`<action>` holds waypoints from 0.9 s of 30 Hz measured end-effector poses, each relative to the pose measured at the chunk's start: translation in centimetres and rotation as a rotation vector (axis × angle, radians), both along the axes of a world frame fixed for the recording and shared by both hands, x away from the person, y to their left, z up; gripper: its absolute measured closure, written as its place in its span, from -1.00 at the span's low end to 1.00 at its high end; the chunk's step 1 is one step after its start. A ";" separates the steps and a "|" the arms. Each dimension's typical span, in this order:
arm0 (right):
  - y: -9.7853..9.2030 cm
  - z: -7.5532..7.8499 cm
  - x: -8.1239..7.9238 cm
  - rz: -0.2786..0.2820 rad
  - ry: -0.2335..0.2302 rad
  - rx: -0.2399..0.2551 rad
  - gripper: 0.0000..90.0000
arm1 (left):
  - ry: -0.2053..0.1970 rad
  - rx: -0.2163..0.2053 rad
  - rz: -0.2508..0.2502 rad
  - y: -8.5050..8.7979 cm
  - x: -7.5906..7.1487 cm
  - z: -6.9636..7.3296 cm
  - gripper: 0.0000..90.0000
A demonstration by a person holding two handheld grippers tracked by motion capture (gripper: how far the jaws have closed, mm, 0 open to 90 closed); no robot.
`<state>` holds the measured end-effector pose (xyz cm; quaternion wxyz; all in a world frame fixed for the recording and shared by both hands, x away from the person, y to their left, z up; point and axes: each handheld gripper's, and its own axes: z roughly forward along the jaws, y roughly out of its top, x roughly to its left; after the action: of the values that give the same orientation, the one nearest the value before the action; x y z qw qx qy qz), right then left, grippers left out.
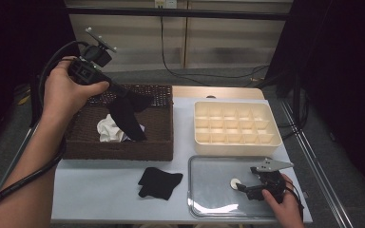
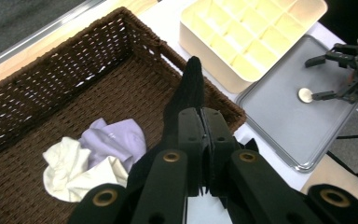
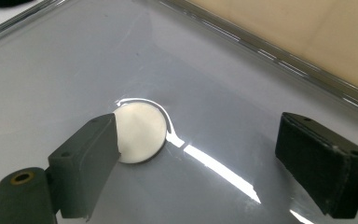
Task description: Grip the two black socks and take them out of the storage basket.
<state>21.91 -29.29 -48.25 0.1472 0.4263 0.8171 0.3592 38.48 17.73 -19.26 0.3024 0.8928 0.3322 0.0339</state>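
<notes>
A dark woven wicker basket (image 1: 161, 142) sits on the surface. Over it, the left gripper (image 2: 200, 121) jaws pinch a limp black sock (image 1: 126, 116). The right gripper (image 1: 245, 182) jaws gape wide above a shiny metal tray (image 1: 209, 199), beside a small white disc (image 3: 140, 130).

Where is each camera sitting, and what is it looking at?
High view: above the table, looking forward and down; forearms and hands show, the left gripper lifting a black cloth over the basket.
Left gripper view: on that gripper, looking along its shut jaws at the cloth and basket.
Right gripper view: on the right gripper, open jaws near a white disc.
Shared: the metal tray and disc.
</notes>
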 end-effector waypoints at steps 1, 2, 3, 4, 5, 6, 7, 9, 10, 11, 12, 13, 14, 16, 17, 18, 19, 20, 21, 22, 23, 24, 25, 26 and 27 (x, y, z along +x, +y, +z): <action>0.0 0.0 0.0 0.000 0.000 0.000 -0.72 | 0.001 -0.005 -0.005 0.0 -0.1 0.0 0.95; 0.0 0.0 0.0 0.000 0.000 0.000 -0.72 | 0.002 -0.011 -0.007 -0.1 -0.2 0.1 0.95; 0.0 0.0 0.0 0.000 0.000 0.000 -0.72 | 0.002 -0.013 -0.014 -0.1 -0.2 0.1 0.95; 0.0 0.0 0.0 0.000 0.000 0.000 -0.72 | 0.002 -0.019 -0.018 -0.1 -0.3 0.2 0.95; 0.0 0.0 0.0 -0.001 0.000 0.000 -0.72 | 0.000 -0.018 -0.020 -0.2 -0.4 0.2 0.95; 0.0 0.0 0.0 -0.001 0.000 0.000 -0.72 | -0.001 -0.019 -0.020 -0.2 -0.5 0.3 0.95; 0.0 0.0 0.0 -0.001 0.001 0.000 -0.72 | 0.001 -0.024 -0.025 -0.2 -0.6 0.3 0.95; 0.0 0.0 0.0 -0.001 0.000 0.000 -0.72 | 0.000 -0.026 -0.030 -0.3 -0.8 0.2 0.95; 0.0 0.0 0.0 -0.003 0.000 0.000 -0.72 | -0.001 -0.023 -0.034 -0.4 -0.9 0.2 0.95; 0.0 0.0 0.0 -0.002 0.000 0.000 -0.72 | -0.001 -0.023 -0.037 -0.4 -1.0 0.1 0.95; 0.0 0.0 0.0 -0.001 -0.001 -0.001 -0.72 | 0.000 -0.034 -0.040 -0.4 -1.1 0.0 0.95; 0.0 0.0 0.0 -0.001 0.001 0.000 -0.72 | 0.000 -0.036 -0.050 -0.5 -1.3 0.0 0.95; 0.0 0.0 0.0 -0.001 0.000 -0.001 -0.72 | -0.003 -0.037 -0.055 -0.6 -1.5 -0.1 0.95; 0.0 0.0 0.0 -0.001 -0.001 0.000 -0.72 | -0.003 -0.039 -0.058 -0.7 -1.9 -0.2 0.95; 0.0 0.0 0.0 -0.002 0.002 0.000 -0.72 | -0.004 -0.038 -0.067 -0.8 -2.0 -0.2 0.95; 0.0 0.0 0.0 -0.002 0.003 0.000 -0.72 | -0.004 -0.041 -0.069 -0.8 -2.1 -0.2 0.95; 0.0 0.0 0.0 -0.002 0.002 0.000 -0.72 | -0.005 -0.041 -0.071 -0.8 -2.3 -0.3 0.95; 0.0 0.0 0.0 -0.002 0.002 0.000 -0.72 | -0.003 -0.045 -0.077 -0.8 -2.5 -0.3 0.95; 0.0 0.0 0.0 -0.002 0.001 0.000 -0.72 | -0.010 -0.041 -0.078 -0.8 -2.6 -0.2 0.95; 0.0 0.0 0.0 -0.002 0.001 0.000 -0.72 | -0.008 -0.045 -0.084 -0.9 -2.8 -0.2 0.95; 0.0 0.0 0.0 -0.002 0.001 0.000 -0.72 | -0.009 -0.045 -0.087 -0.9 -2.9 -0.2 0.95; 0.0 0.0 0.0 -0.002 0.002 0.000 -0.72 | -0.012 -0.041 -0.092 -0.9 -3.0 -0.2 0.95; 0.0 0.0 0.0 -0.001 0.002 -0.001 -0.72 | -0.012 -0.041 -0.093 -0.9 -3.2 -0.1 0.95; 0.0 0.0 0.0 -0.002 0.002 0.000 -0.72 | -0.011 -0.042 -0.094 -1.0 -3.2 -0.1 0.95; 0.0 0.0 0.0 -0.002 0.003 0.000 -0.72 | -0.009 -0.046 -0.097 -1.0 -3.3 -0.2 0.95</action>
<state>21.88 -29.27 -48.24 0.1464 0.4277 0.8168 0.3585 35.15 16.69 -19.43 0.3257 0.9005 0.2878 0.0156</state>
